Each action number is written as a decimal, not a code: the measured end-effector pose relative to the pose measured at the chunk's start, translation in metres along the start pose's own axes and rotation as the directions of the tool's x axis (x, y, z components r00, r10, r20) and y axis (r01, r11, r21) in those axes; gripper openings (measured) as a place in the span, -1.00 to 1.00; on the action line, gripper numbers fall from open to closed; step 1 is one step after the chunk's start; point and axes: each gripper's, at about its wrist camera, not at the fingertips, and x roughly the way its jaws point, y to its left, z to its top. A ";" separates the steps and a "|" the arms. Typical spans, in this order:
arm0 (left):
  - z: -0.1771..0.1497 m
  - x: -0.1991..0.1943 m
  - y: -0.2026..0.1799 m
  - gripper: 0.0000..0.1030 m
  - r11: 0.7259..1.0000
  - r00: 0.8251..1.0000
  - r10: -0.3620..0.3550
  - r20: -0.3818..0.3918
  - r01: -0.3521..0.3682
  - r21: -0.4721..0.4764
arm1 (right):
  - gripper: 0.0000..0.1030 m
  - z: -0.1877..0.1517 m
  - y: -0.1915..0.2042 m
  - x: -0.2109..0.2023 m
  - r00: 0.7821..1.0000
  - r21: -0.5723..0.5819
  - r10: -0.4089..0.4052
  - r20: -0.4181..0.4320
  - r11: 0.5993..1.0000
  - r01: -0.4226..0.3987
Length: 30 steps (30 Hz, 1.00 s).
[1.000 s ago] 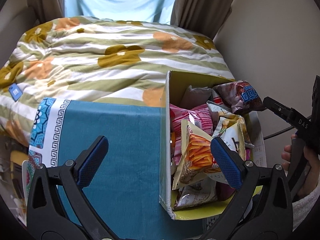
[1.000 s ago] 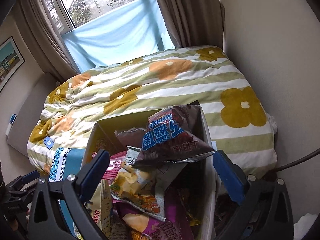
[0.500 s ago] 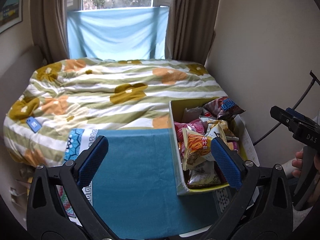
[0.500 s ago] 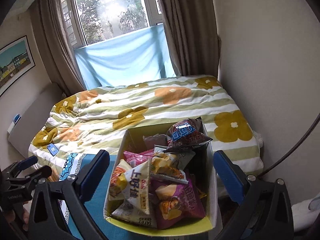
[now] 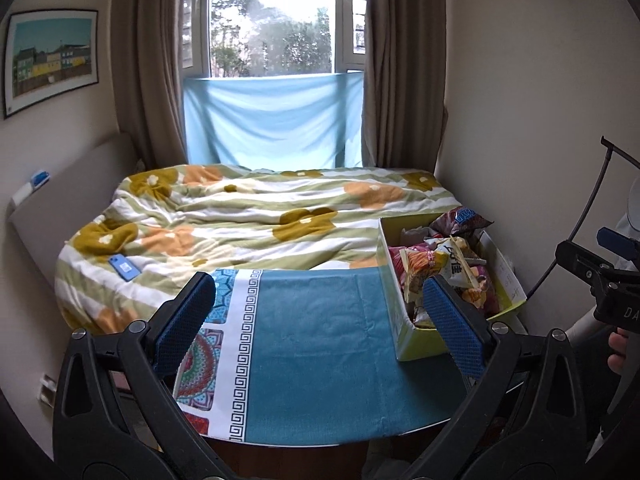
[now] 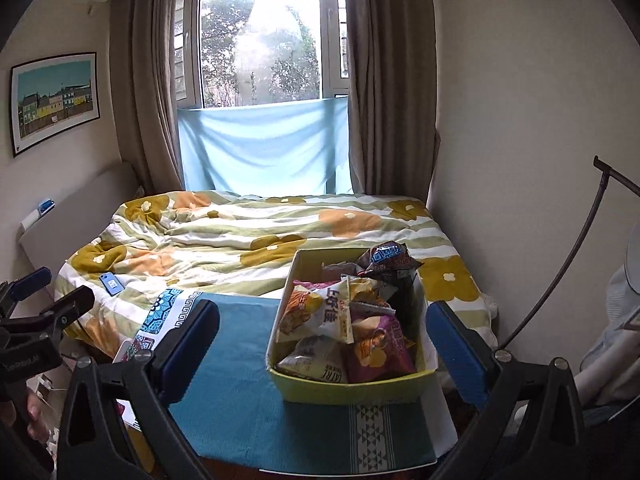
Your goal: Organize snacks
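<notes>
**Both grippers held back, box full of snacks, nothing gripped**

Left gripper (image 5: 318, 320): jaws wide, empty, over bare teal cloth (image 5: 320, 340). Right gripper (image 6: 322, 344): jaws wide, empty, framing the box (image 6: 352, 390) from above, clear of it

Box sits on the cloth's right side, by the wall, bed (image 5: 248, 216) behind it. Snacks (image 6: 340, 320) piled loose inside, bags overlapping, dark bag (image 6: 390, 260) poking above the far rim

Step, my read: either between picks or finished, can't tell which; no bag lies on the cloth

Next move, if sorting goes on: right gripper drops onto a top bag, probably the white one (image 6: 320, 314), pinches a crimped edge, lifts out to the open cloth on the left

Risks: bags are slippery and puffy, a grab at the middle could slip; neighbours may drag along
</notes>
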 end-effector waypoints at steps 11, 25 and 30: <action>-0.006 -0.014 -0.008 0.99 1.000 1.000 -0.018 0.018 0.017 0.022 | 0.99 -0.026 0.012 -0.016 0.999 0.019 -0.030 -0.014 0.999 0.031; -0.005 -0.008 -0.015 0.99 1.000 1.000 -0.026 0.005 0.026 0.016 | 0.99 -0.025 0.011 -0.020 1.000 0.021 -0.030 -0.001 0.999 0.030; -0.006 -0.010 -0.013 0.99 1.000 1.000 -0.022 0.004 0.022 0.011 | 0.99 -0.024 0.011 -0.019 1.000 0.022 -0.027 -0.001 0.999 0.027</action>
